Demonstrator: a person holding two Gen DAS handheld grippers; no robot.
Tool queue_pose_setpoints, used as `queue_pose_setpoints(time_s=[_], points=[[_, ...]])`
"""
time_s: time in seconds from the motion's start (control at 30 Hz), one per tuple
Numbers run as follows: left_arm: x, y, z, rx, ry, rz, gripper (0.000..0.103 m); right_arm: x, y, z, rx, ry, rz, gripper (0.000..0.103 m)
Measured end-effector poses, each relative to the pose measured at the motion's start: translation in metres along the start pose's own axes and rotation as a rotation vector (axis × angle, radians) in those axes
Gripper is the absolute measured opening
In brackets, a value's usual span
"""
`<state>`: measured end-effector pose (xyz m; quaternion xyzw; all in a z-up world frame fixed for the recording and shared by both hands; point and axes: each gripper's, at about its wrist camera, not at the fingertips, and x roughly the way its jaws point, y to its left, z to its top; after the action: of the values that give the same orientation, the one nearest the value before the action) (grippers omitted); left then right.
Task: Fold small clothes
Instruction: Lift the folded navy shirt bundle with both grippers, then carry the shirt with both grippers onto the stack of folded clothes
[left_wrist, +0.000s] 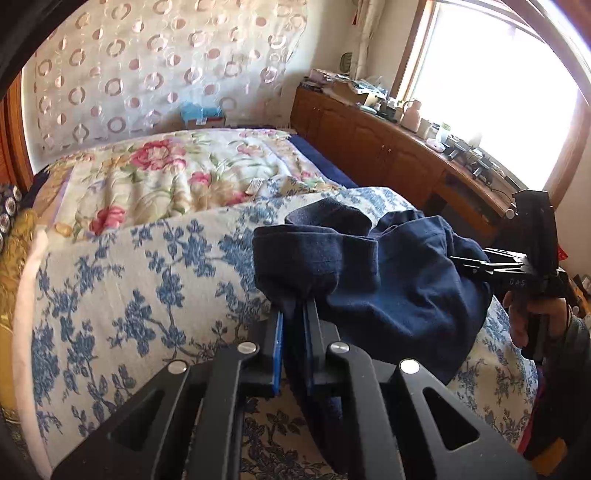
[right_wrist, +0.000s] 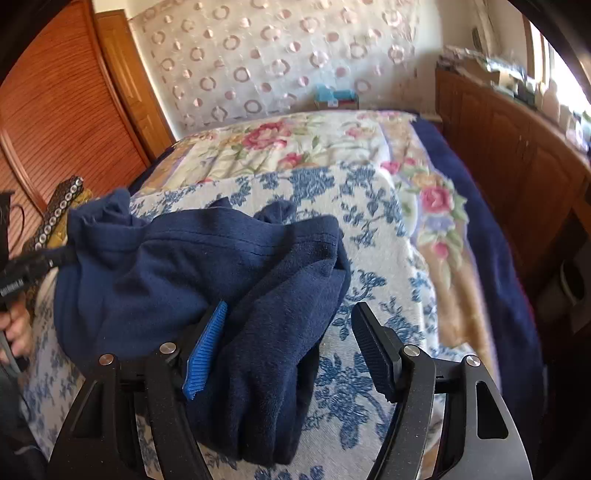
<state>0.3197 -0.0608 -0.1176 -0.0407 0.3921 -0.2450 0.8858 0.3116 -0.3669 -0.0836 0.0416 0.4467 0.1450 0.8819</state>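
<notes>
Black linkage arms fill the bottom of the left wrist view, and the left claw (left_wrist: 295, 314) stands pressed together on a bunched edge of the dark navy soft knit garment (left_wrist: 369, 273), blue pads clamped with cloth gathered between them. That garment lies crumpled in a heap on the cream bedspread printed with blue flowers (left_wrist: 122, 288), which covers the near part of the bed; a rose-patterned quilt (left_wrist: 155, 177) lies further back. At the garment's far side the right claw (left_wrist: 465, 262) reaches toward the cloth, carried by a hand (left_wrist: 532, 325). To do this step well, the left grip should stay firm and pull its edge away from the heap, so the fabric draws flat rather than dragging as a lump.

Nearest in the right wrist view are the right claw's own arms, and the right claw (right_wrist: 291, 325) is spread wide, one ribbed blue pad (right_wrist: 207, 347) lying against the navy garment (right_wrist: 184, 266) and the dark pad off to the side over the bedspread (right_wrist: 351, 398). A thick fold of cloth lies between the two, not yet squeezed. My judgement is that this fold is several layers deep, so closing here would trap too much. Better to settle on a single hem or corner opposite the left claw (right_wrist: 51, 258), seen at the garment's far corner, then close and draw both apart to open the cloth before any fold.
</notes>
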Motion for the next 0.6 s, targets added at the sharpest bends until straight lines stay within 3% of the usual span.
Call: queue_pose_setpoints(time_s=[0.2, 0.33, 0.4, 0.47, 0.6], points=[[0.007, 0.0, -0.003, -0.003, 0.015, -0.009, 0.007, 0.006, 0.003, 0.001, 0.018, 0.03, 0.057, 0.07], [0.003, -0.003, 0.0, 0.008, -0.007, -0.033, 0.007, 0.01, 0.007, 0.003, 0.002, 0.045, 0.104, 0.048], [-0.007, -0.007, 0.0, 0.011, -0.035, -0.058, 0.007, 0.009, 0.011, 0.003, -0.01, 0.05, 0.138, 0.026], [-0.019, -0.011, 0.001, 0.02, -0.061, -0.071, 0.007, 0.002, 0.018, 0.003, -0.031, 0.024, 0.112, 0.019], [-0.052, -0.012, 0.003, 0.017, -0.126, -0.079, 0.007, -0.023, 0.04, 0.009, -0.067, -0.078, 0.109, 0.016]])
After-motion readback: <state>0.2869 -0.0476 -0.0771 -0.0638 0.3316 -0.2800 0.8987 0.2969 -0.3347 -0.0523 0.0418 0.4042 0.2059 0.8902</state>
